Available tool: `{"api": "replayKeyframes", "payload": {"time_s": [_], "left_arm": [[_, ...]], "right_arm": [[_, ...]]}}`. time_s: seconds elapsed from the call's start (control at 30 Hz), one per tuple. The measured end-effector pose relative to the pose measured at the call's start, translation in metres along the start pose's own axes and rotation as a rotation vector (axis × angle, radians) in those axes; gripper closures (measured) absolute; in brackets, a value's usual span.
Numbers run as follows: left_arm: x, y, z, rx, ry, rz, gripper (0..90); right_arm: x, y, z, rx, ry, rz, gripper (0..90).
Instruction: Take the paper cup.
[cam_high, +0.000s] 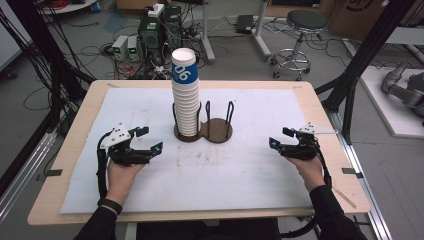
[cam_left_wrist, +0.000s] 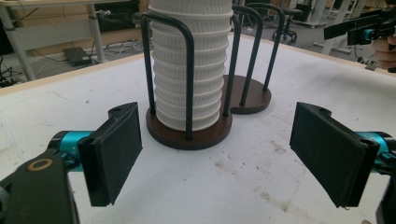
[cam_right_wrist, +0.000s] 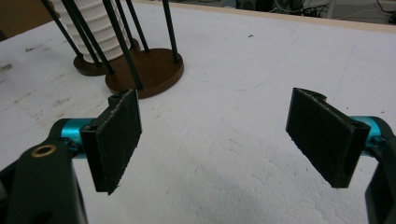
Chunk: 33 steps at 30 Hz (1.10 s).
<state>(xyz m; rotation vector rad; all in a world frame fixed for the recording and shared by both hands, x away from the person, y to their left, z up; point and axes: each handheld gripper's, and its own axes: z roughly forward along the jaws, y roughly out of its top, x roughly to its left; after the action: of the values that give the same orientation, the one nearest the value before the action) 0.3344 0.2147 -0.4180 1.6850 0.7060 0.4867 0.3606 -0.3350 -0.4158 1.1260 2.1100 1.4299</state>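
The left gripper (cam_high: 150, 139) and right gripper (cam_high: 281, 138) are hovering with jaws apart, empty, flanking the tall stack of white ribbed paper cups (cam_high: 185, 100) in the brown round-based wire holder (cam_high: 216, 131).

My worktop (cam_high: 75, 150) is pale wood, covered by a white, stained sheet (cam_high: 240, 175). Beyond its far edge the floor holds grey power boxes (cam_high: 126, 47) amid tangled cables (cam_high: 95, 52). A round black stool (cam_high: 302, 22) on a chrome base stands at the far right. Black frame posts (cam_high: 360, 65) rise at both sides, and a white platform (cam_high: 395, 100) lies on the floor at the right.
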Motion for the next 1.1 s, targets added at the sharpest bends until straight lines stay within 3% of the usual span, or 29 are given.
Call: {"api": "replayKeyframes", "payload": {"time_s": [0.13, 0.27, 0.53, 0.8, 0.9, 1.1], "left_arm": [[0.0, 0.0, 0.0, 0.009, 0.007, -0.015, 16.6], [0.0, 0.001, 0.001, -0.003, -0.013, -0.037, 16.6], [-0.003, 0.01, 0.007, -0.006, -0.013, 0.0, 12.8], [-0.005, 0.022, 0.013, -0.008, 0.002, -0.001, 10.3], [-0.006, 0.027, 0.016, -0.004, 0.003, 0.016, 10.2], [-0.003, 0.036, 0.023, 0.0, -0.011, 0.006, 8.1]], "right_arm": [[-0.001, 0.0, 0.001, 0.003, 0.007, 0.007, 18.6], [0.002, 0.0, 0.0, 0.012, 0.011, -0.013, 18.7], [0.003, 0.0, -0.004, 0.015, 0.003, -0.01, 18.7], [0.004, 0.0, -0.008, 0.017, 0.0, -0.007, 18.6], [0.004, 0.0, -0.008, 0.014, -0.005, -0.008, 18.7], [0.004, 0.0, -0.008, 0.018, -0.004, -0.01, 18.7]]}}
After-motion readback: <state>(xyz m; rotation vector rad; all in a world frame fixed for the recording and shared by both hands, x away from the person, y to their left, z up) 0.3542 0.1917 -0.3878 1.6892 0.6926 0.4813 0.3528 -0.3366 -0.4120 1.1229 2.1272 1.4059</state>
